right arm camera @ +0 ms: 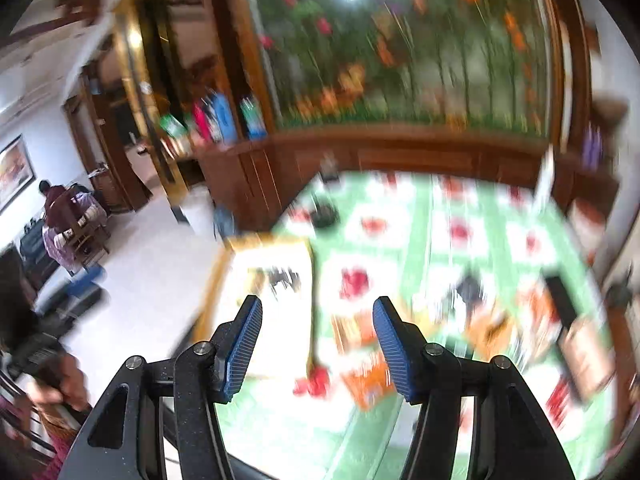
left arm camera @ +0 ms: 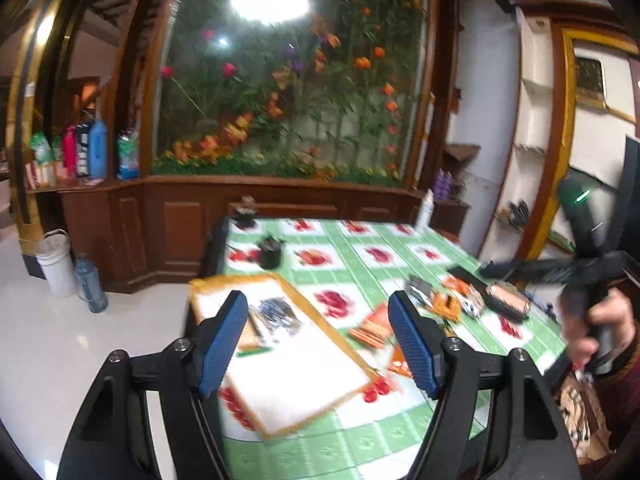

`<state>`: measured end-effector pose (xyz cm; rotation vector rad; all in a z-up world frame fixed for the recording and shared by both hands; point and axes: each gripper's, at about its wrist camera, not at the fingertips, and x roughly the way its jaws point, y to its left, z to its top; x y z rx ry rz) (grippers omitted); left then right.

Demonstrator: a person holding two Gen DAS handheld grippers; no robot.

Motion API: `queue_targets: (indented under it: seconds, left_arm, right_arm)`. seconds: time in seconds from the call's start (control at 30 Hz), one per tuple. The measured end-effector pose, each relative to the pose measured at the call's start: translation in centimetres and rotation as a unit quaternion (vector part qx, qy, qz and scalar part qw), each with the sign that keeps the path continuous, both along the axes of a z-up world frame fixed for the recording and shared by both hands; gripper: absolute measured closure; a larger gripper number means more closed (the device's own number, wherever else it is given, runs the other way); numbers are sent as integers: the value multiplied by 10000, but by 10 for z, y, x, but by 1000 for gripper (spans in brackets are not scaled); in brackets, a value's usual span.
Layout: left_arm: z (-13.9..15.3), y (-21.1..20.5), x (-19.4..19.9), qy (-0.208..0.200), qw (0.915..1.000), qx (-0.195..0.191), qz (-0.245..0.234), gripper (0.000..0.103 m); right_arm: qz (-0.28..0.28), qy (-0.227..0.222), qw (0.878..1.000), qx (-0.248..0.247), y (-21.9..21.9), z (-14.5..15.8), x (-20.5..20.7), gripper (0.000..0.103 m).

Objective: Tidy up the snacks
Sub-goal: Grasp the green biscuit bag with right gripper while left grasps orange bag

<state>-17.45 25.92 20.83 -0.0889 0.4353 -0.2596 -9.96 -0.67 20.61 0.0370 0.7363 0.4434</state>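
A white tray with an orange rim point(left arm camera: 304, 384) lies on the green checked tablecloth point(left arm camera: 360, 264); a dark silvery snack packet point(left arm camera: 276, 314) and a tan packet point(left arm camera: 249, 336) lie in it. Orange snack packets point(left arm camera: 370, 330) lie to its right, with more snacks point(left arm camera: 452, 300) and a brown packet point(left arm camera: 508, 300) further right. My left gripper point(left arm camera: 316, 316) is open and empty above the tray's right side. My right gripper point(right arm camera: 316, 320) is open and empty above the table; its view is blurred, showing the tray point(right arm camera: 280, 320) and orange packets point(right arm camera: 366, 380). The right gripper's body also shows in the left wrist view point(left arm camera: 584, 268).
A black cup point(left arm camera: 270, 254) stands at the table's far left. A white bottle point(left arm camera: 424, 206) stands at the far edge. A wooden cabinet with a flower display point(left arm camera: 280, 208) is behind the table. A white bucket point(left arm camera: 56, 264) and a water bottle point(left arm camera: 91, 284) stand on the floor to the left.
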Motion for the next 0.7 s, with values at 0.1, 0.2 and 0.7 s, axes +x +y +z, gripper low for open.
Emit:
queue_targets:
  seconds: [0.1,0.2,0.7]
  left_arm:
    - [-21,-38,11,264,9991,80,-309,31]
    - [-48,-76,26,616,9963,47,-602,31]
    - [-124,-160,92,1804,9806,675,-363,28]
  right_arm:
    - [-359,611,9973,-205,-35,-61,24,41]
    - [-692,1203,9903,-11,-77,-109,42,41]
    - [-725,1739,9798,-666,-105,-196,117,39]
